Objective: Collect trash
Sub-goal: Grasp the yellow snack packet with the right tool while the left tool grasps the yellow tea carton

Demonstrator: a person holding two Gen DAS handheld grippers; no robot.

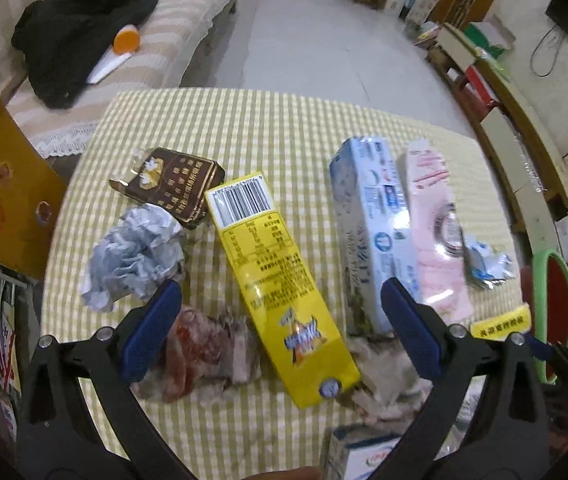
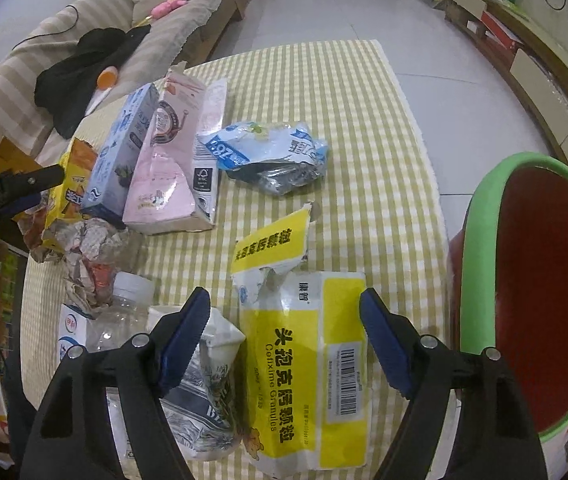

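While the right hand-held gripper (image 2: 284, 340) hangs unclenched astride the yellow-and-white medicine box (image 2: 312, 376) on the counter's (image 2: 364, 120) near edge, centre it, clamp its long sides, then swing right to the bin (image 2: 480, 216); the left hand-held gripper (image 1: 279, 320) gapes over the yellow carton (image 1: 279, 280).

Both grippers point steeply down. The left gripper (image 1: 279, 316) has its jaws spread wide, gripping nothing. The right gripper (image 2: 284, 320) also stands wide, its blue pads (image 2: 181, 340) clear of contact.

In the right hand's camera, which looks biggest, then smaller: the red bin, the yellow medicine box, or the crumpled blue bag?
1. Red bin
2. Yellow medicine box
3. Crumpled blue bag

The bag lies farther off, so it may look smaller than it is.
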